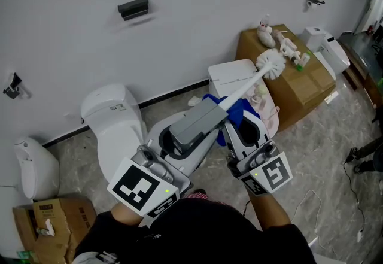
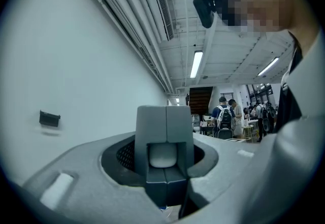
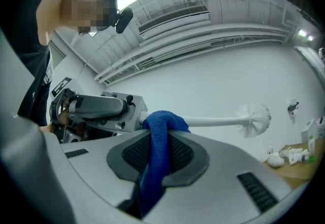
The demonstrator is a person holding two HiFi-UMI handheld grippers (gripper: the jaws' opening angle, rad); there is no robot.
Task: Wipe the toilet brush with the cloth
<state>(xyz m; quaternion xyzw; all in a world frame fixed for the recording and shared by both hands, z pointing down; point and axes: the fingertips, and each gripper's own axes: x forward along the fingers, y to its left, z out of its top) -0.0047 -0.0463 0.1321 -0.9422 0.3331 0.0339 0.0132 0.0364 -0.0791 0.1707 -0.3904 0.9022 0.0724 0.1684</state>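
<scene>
The person holds both grippers out in front of the chest, side by side and near each other, both pointing away toward the wall. The left gripper point(image 1: 206, 118) lies roughly level. Its jaws are closed on the handle end of the toilet brush point(image 1: 248, 84), and in the left gripper view point(image 2: 165, 154) the handle's pale rounded end sits clamped between the two grey fingers point(image 2: 152, 126).

From that grip the white shaft runs out in the air, up and to the right in the head view, and ends in the bristle head. The head hangs over the gap between a white unit point(image 1: 230, 77) and a cardboard box point(image 1: 296, 92).

The right gripper point(image 1: 236, 124) sits just right of the shaft and tilts a little upward. Its jaws pinch a blue cloth point(image 1: 240, 112). In the right gripper view point(image 3: 157, 159) the cloth point(image 3: 161, 122) rises from between the jaws and folds over the shaft point(image 3: 213, 122), close to where the left gripper holds it. The bristle head is well beyond the cloth.

A white toilet point(image 1: 114, 119) stands on the floor to the left.
</scene>
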